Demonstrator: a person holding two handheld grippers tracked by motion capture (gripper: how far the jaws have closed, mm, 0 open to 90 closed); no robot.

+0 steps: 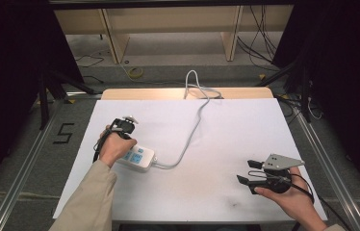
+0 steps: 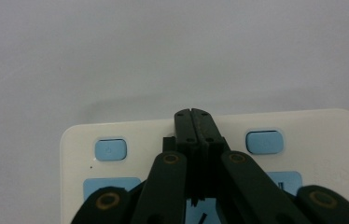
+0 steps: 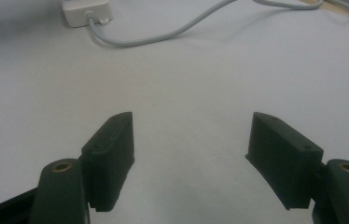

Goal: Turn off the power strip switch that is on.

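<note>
We count one power strip (image 1: 137, 159) on the white table sheet (image 1: 226, 144), lying toward the left part of the sheet with one grey cord (image 1: 192, 130) running from its right end, curving across the sheet and going off over the far edge of the table. In the left gripper view the strip's cream top shows two small blue buttons (image 2: 111, 150) — one on each side of the jaws — and, nearer the camera, the upper edges of two larger blue panels (image 2: 111, 185). We see two grippers, one in each hand. The left gripper (image 1: 120, 132) is over the strip's left end, the left hand (image 1: 113, 149) wrapped around its body from behind, the beige sleeve (image 1: 89, 202) coming in from the bottom edge; its two jaws are pressed flat together with nothing between them, the joined tips standing over the middle of the strip's top between the two small buttons, though we cannot tell whether they touch it. The right gripper (image 1: 246, 172) sits well apart from the strip at the right near part of the sheet, the right hand (image 1: 293, 197) cupping it from below — its jaws are spread wide and empty, aimed leftward across bare sheet toward the strip's cord end.
</note>
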